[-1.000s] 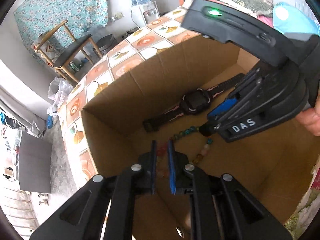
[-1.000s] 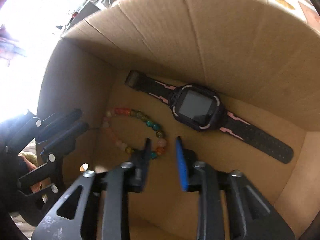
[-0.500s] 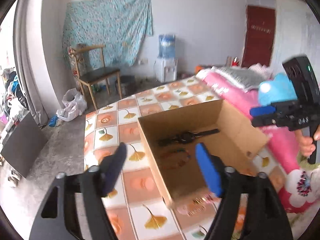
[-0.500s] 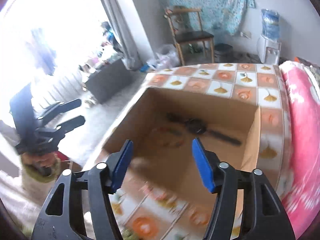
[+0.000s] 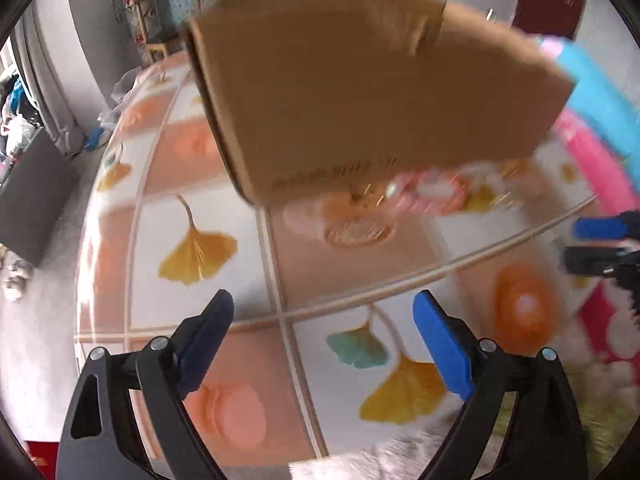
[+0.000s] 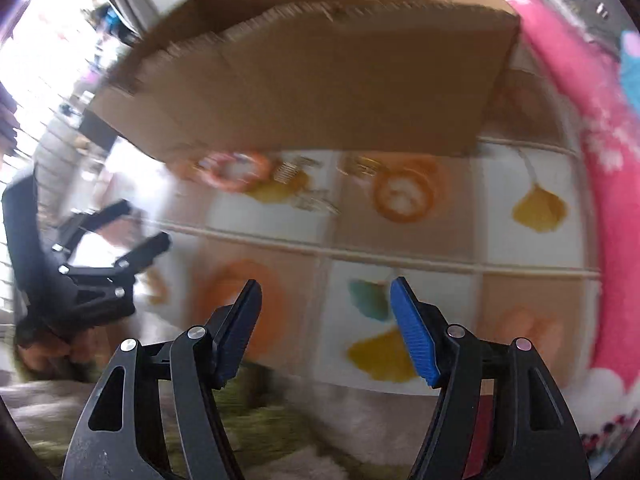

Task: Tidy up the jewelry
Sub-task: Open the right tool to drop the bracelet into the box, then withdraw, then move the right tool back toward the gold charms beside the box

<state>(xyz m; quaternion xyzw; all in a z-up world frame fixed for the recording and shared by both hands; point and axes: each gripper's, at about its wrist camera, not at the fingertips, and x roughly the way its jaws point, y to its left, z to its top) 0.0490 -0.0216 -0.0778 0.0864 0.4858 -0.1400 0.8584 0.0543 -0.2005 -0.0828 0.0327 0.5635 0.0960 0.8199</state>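
Note:
A brown cardboard box (image 5: pixel 372 92) stands on a table with a ginkgo-leaf cloth (image 5: pixel 200 248); I see its outer front wall, its inside is hidden. It also shows in the right wrist view (image 6: pixel 320 80). Blurred jewelry lies on the cloth at the foot of the box: a pinkish beaded piece (image 5: pixel 424 192), gold-coloured pieces (image 6: pixel 312 200) and an orange ring-shaped piece (image 6: pixel 236 170). My left gripper (image 5: pixel 324 340) is open and empty, low over the cloth. My right gripper (image 6: pixel 324 328) is open and empty, also short of the box.
A pink bedcover (image 6: pixel 600 184) runs along the right. A wooden chair (image 5: pixel 160 20) and a grey wall stand behind the table. The floor (image 5: pixel 36 320) drops off at the table's left edge. The left gripper shows in the right wrist view (image 6: pixel 92 272).
Both grippers came out of the box, opened wide, and dropped low in front of it. The watch and bead bracelet inside are out of sight now.

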